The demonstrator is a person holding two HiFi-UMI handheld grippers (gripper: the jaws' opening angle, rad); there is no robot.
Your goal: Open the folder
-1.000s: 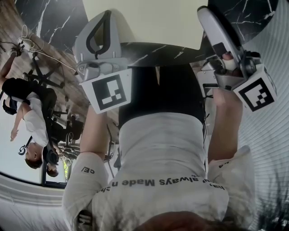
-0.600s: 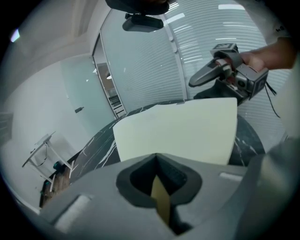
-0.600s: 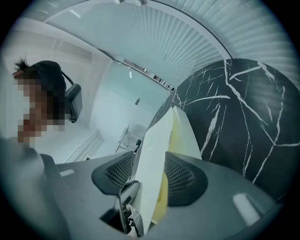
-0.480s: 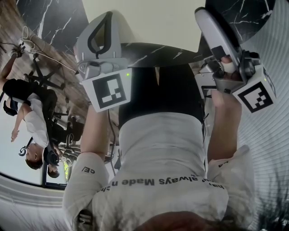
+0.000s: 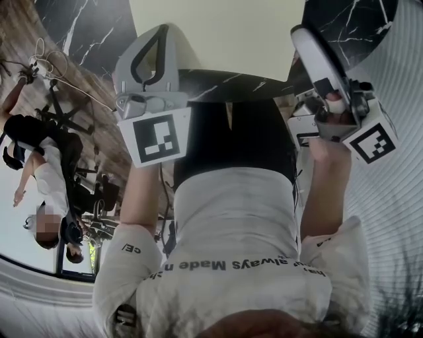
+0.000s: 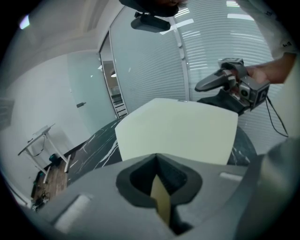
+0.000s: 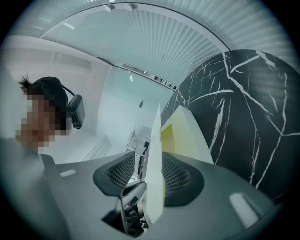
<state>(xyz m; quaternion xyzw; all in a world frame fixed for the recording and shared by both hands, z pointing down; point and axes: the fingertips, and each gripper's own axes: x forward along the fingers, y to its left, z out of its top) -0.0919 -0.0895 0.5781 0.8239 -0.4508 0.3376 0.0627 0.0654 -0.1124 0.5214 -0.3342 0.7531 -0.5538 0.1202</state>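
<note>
A cream folder (image 5: 225, 33) lies on the black marble table (image 5: 350, 20). My left gripper (image 5: 157, 39) is at the folder's near left edge, and in the left gripper view it (image 6: 161, 199) is shut on a thin cream edge of the folder (image 6: 178, 131). My right gripper (image 5: 310, 39) is at the folder's right edge. In the right gripper view the lifted cover (image 7: 154, 159) stands on edge between the jaws of that gripper (image 7: 149, 180), which are closing. A gap still shows beside the left pad. The lower leaf (image 7: 187, 136) lies flat on the table (image 7: 248, 117).
The table's rim curves close to a wall of white blinds (image 5: 396, 198). On the wooden floor at the left are people (image 5: 39, 178), chairs and cables (image 5: 39, 63). A white desk (image 6: 40, 140) stands far left in the left gripper view.
The right gripper has tilted a little at the folder's right edge. The left gripper has kept still.
</note>
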